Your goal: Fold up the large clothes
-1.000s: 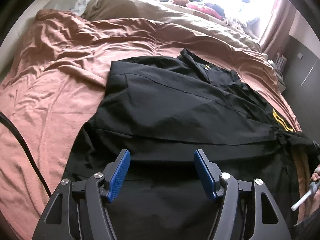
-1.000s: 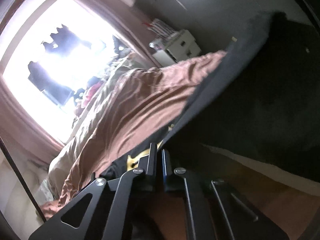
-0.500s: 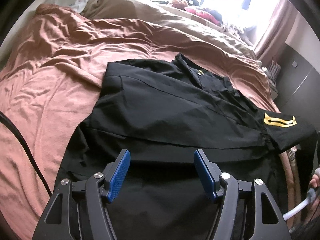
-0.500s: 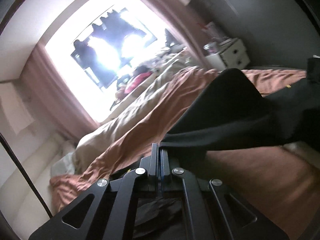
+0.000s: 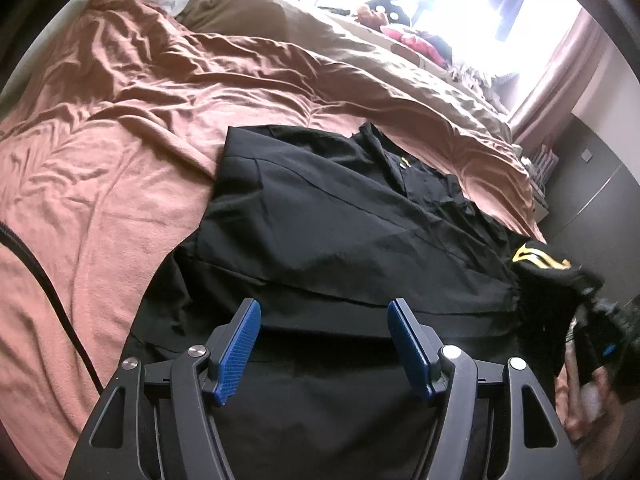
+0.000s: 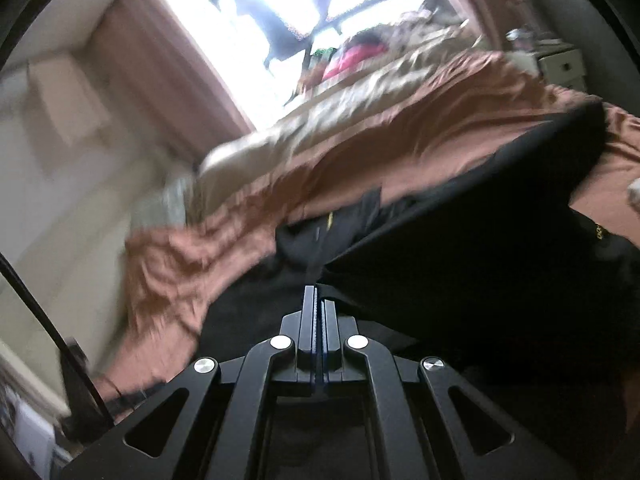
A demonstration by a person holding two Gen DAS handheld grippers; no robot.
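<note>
A large black garment [image 5: 340, 232] lies spread on the pink bed cover [image 5: 120, 160]. My left gripper [image 5: 323, 308] hovers over its near part, open, with nothing between the blue pads [image 5: 240, 344]. At the right edge the sleeve with a yellow emblem [image 5: 536, 260] is raised and bunched. In the right wrist view my right gripper [image 6: 316, 292] is shut on an edge of the black fabric [image 6: 480, 260], which stretches away to the right above the bed cover [image 6: 400, 128]. This view is blurred by motion.
A beige duvet [image 5: 360, 52] lies beyond the garment, below a bright window with soft toys [image 5: 412, 36]. A black cable [image 5: 48, 292] crosses the bed at the left. A dark wardrobe [image 5: 592, 200] and white drawers [image 6: 564, 66] stand to the right. A hand [image 5: 588, 400] shows at lower right.
My right gripper has swung up and over the bed with the black fabric in it, rolling as it went. The emblem sleeve has risen and bunched. The left gripper has barely moved.
</note>
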